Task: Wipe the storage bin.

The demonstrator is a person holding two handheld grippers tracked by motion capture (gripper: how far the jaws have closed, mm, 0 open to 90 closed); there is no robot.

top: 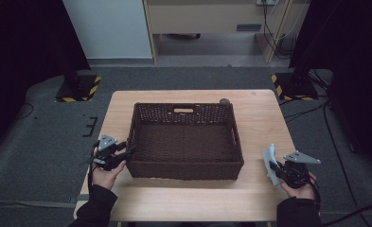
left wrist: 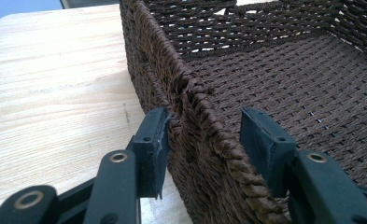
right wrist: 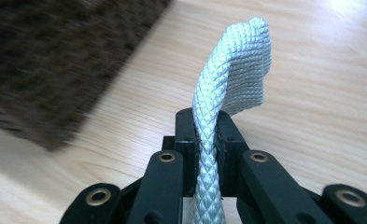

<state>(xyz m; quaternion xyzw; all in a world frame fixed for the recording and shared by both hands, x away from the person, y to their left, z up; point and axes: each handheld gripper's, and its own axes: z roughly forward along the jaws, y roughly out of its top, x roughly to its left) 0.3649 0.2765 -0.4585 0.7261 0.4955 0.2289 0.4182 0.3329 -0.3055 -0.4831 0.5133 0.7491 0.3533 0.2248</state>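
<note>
A dark brown woven basket stands in the middle of the wooden table. My left gripper is at its front left corner. In the left gripper view the jaws of the left gripper straddle the basket's left wall; the outer pad lies against the weave, the inner pad stands apart from it. My right gripper is right of the basket, above the table, shut on a white woven cloth. In the right gripper view the cloth rises from the pinched jaws of the right gripper and folds over.
The basket looks empty inside, with handle cut-outs in its end walls. A small dark round object lies behind it near the table's far edge. Bare wood shows along the front of the table and on both sides. Stands and cables sit on the floor beyond.
</note>
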